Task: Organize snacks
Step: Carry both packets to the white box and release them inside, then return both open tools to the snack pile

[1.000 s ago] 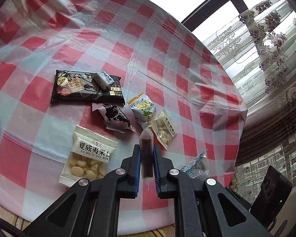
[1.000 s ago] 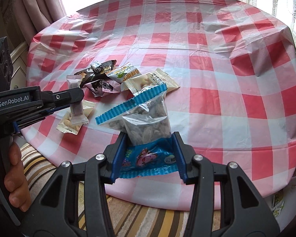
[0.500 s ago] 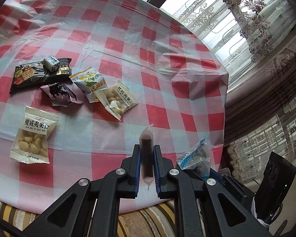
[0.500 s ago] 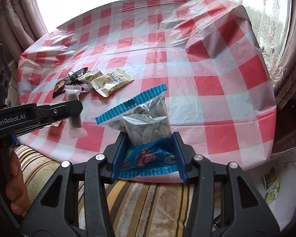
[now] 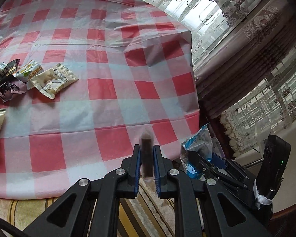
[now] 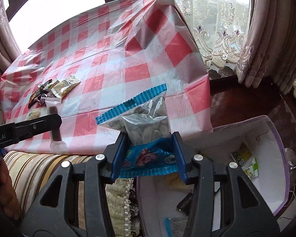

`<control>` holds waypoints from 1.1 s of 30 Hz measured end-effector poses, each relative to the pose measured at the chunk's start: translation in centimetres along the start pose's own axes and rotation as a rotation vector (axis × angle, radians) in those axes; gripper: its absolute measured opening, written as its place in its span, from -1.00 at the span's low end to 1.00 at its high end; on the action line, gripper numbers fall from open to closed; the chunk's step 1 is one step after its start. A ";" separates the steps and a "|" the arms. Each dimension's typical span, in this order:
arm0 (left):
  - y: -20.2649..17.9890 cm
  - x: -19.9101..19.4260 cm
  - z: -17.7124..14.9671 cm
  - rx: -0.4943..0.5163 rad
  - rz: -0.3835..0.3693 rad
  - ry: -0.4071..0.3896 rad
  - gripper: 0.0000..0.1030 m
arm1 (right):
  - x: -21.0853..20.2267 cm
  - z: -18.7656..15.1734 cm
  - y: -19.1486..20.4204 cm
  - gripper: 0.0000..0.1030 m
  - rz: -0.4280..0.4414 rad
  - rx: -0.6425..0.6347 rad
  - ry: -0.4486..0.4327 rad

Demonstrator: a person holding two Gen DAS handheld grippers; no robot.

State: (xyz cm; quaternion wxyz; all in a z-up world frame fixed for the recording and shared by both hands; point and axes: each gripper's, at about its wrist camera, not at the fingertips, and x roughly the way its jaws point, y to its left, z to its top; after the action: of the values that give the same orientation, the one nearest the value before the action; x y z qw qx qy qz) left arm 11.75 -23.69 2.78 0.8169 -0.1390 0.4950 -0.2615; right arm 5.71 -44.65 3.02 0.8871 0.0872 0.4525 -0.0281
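My left gripper is shut on a slim clear-wrapped brown snack bar, held upright over the table's near edge. The same snack bar shows at the left of the right wrist view, pinched by the left gripper. My right gripper is shut on a blue-and-clear bag of seeds, held off the table's right corner, above a white box with a purple rim. That bag of seeds also appears in the left wrist view. Several snack packets lie on the checked tablecloth.
The red-and-white checked table fills the left. A striped sofa or cushion runs along its near edge. The white box holds a few small packets and a dark item. Lace curtains hang behind.
Both grippers have swung to the right with their snacks, off the table's near right corner. The snack pile has slid to the left of both views, and the white box has come into the right view.
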 end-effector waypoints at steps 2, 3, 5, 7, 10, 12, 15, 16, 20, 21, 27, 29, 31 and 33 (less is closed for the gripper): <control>-1.3 0.6 -0.4 0.024 -0.013 0.022 -0.75 | -0.4 -0.3 -1.3 -0.03 -0.017 0.022 0.000; -1.9 0.9 -0.6 0.038 -0.019 0.033 -0.75 | -0.5 -0.4 -1.9 -0.03 -0.024 0.032 0.000; -3.2 1.5 -1.1 0.066 -0.029 0.054 -0.75 | -0.8 -0.7 -2.9 -0.03 -0.036 0.050 -0.002; -4.4 2.1 -1.6 0.094 -0.041 0.078 -0.75 | -1.2 -0.9 -3.8 -0.03 -0.042 0.064 -0.004; -6.1 2.8 -2.4 0.133 -0.057 0.112 -0.75 | -1.5 -1.1 -4.7 -0.03 -0.048 0.080 -0.007; -7.0 3.3 -2.9 0.154 -0.070 0.135 -0.75 | -1.6 -1.1 -5.2 -0.02 -0.053 0.091 -0.011; -8.3 3.7 -3.8 0.188 -0.094 0.170 -0.73 | -2.0 -1.2 -5.9 -0.01 -0.064 0.098 -0.019; -8.7 3.9 -4.0 0.200 -0.101 0.182 -0.72 | -2.2 -1.1 -6.0 -0.01 -0.070 0.102 -0.025; -9.5 4.7 -4.7 0.234 -0.096 0.237 -0.54 | -2.8 -0.8 -6.1 0.08 -0.081 0.096 -0.044; -9.5 4.7 -4.8 0.234 -0.088 0.239 -0.40 | -2.9 -0.7 -6.1 0.15 -0.085 0.090 -0.049; -9.2 3.9 -4.5 0.232 -0.061 0.203 -0.08 | -3.6 -0.2 -5.4 0.46 -0.132 0.065 -0.079; -9.3 3.6 -4.3 0.248 -0.033 0.178 -0.06 | -4.0 0.0 -5.0 0.56 -0.166 0.052 -0.101; -9.5 2.8 -4.0 0.281 0.013 0.124 -0.04 | -4.5 0.4 -4.8 0.66 -0.200 0.049 -0.123; -9.8 1.8 -3.6 0.321 0.070 0.052 0.12 | -4.7 0.9 -4.4 0.69 -0.255 0.053 -0.133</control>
State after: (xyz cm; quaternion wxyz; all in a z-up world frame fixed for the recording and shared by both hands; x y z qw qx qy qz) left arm 6.38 -32.70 4.53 0.8242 0.0173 0.4722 -0.3121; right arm 3.05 -49.29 6.76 0.9017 0.0503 0.3993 -0.1584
